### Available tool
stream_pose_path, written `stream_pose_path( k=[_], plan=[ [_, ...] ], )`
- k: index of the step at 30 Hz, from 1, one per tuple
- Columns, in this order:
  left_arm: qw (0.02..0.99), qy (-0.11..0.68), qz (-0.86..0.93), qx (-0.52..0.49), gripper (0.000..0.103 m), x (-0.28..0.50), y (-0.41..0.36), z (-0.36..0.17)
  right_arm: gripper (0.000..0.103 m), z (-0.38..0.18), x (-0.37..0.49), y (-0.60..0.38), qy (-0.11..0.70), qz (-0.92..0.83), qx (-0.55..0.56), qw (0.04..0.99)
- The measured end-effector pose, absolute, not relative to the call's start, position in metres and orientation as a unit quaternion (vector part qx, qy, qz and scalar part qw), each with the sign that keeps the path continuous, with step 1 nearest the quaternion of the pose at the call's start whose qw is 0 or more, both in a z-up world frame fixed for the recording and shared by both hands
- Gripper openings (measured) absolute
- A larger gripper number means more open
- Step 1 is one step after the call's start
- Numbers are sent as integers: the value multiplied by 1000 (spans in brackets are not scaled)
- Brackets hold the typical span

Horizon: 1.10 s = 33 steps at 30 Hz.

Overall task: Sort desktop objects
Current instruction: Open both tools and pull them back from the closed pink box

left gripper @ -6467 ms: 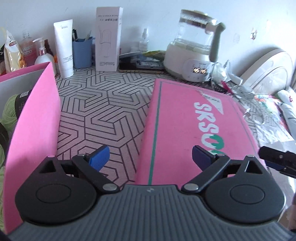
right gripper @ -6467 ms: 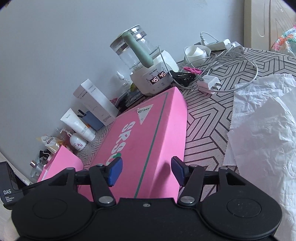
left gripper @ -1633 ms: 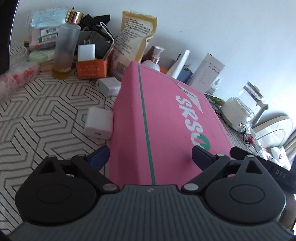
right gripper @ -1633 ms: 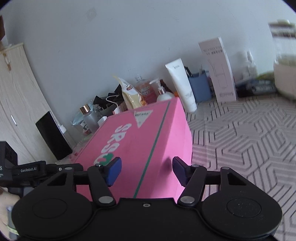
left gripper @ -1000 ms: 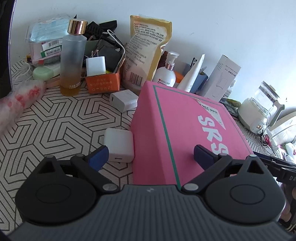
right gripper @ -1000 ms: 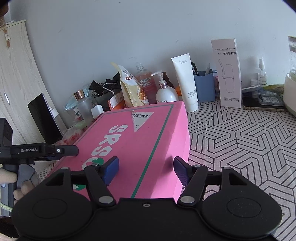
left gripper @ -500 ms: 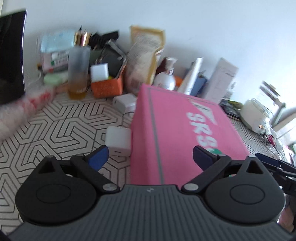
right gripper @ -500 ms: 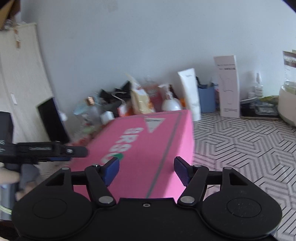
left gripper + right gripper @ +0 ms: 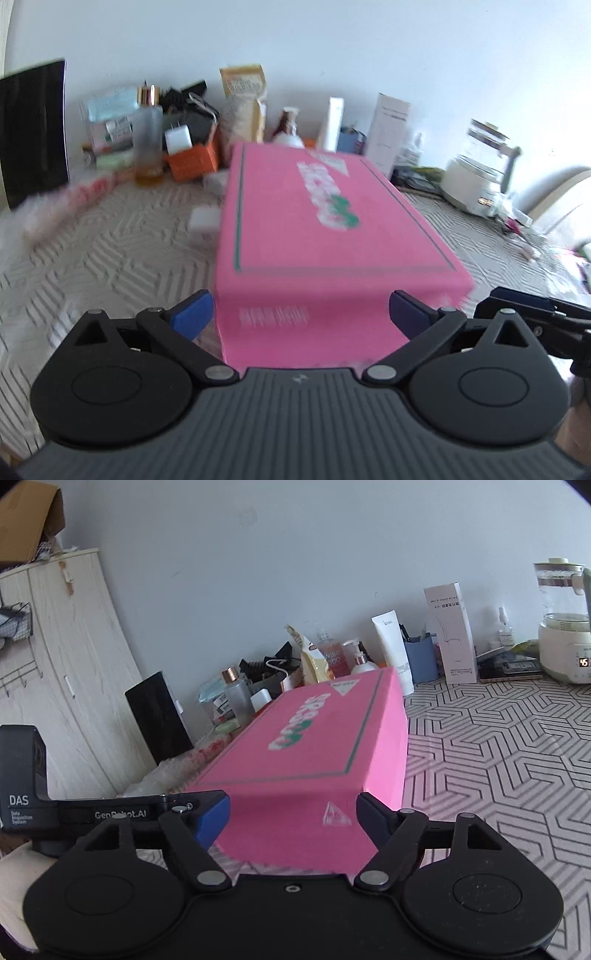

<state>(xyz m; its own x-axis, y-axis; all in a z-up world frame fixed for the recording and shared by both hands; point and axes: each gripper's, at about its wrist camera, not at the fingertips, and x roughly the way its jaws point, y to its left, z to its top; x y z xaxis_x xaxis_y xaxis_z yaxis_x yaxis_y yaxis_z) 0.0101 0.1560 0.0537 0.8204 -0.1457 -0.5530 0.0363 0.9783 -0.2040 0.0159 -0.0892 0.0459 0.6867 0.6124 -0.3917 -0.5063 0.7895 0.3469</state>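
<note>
Both grippers have drawn back from the pink box (image 9: 325,236), whose near end face now shows. The box lies flat on the patterned desk (image 9: 509,746) at 12 o'clock of each camera. From the left: a white charger (image 9: 204,219) just beside the box at 10 o'clock; the left gripper (image 9: 301,317) — fingers spread wide, holding nothing; the right gripper (image 9: 291,818) — equally wide, empty; a kettle (image 9: 563,627) at 2 o'clock.
</note>
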Motion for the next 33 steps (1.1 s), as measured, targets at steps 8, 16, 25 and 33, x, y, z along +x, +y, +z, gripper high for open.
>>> stream_pose_path(
  k=[8,16,25,33],
  plan=[
    [942,321,-33,-96,103,-36,132,39,82,22,-25,-102,277,269,96,917],
    [946,316,-23,-68,103,-65,112,38,83,11,-49,-102,289,224,74,928],
    [947,315,1,-63,103,-78,103,46,87,19,-63,-105,279,190,49,940],
    [941,328,-57,-63,103,-74,94,47,87,16,-55,-111,284,164,50,943]
  ],
)
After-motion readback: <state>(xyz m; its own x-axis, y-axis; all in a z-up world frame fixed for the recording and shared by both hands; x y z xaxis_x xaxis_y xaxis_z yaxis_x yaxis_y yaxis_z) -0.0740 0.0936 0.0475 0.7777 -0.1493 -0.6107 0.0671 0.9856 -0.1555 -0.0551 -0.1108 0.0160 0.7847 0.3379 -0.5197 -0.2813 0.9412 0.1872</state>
